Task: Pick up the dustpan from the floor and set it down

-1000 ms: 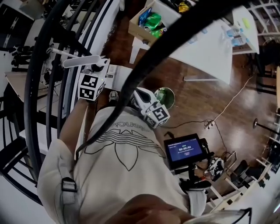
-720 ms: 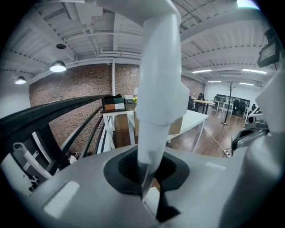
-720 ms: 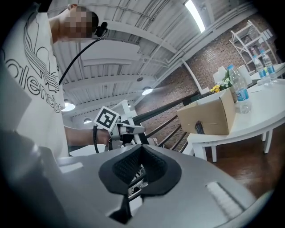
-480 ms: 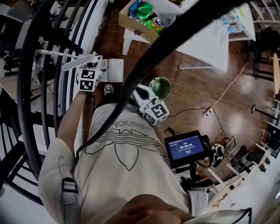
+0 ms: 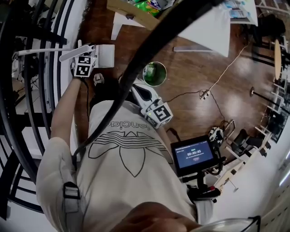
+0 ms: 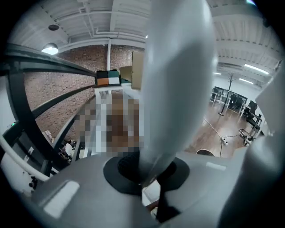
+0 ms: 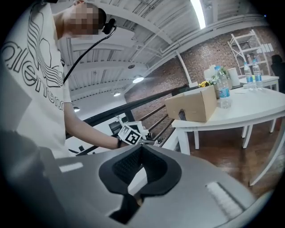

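Note:
The white dustpan hangs by the railing at the upper left of the head view, its long handle slanting left. My left gripper is shut on that handle. In the left gripper view the handle rises thick and pale from between the closed jaws of the left gripper. Whether the pan touches the floor I cannot tell. My right gripper hovers in front of the person's chest, shut with nothing in it. In the right gripper view the right gripper points toward the left gripper's marker cube.
A black stair railing runs down the left. A green bin stands on the wooden floor beside the dustpan. Behind are a white table with a cardboard box, and a cable across the floor.
The left gripper has sunk with the dustpan, moving up and left in the head view. The right gripper has shifted slightly. The head view has tipped further forward.

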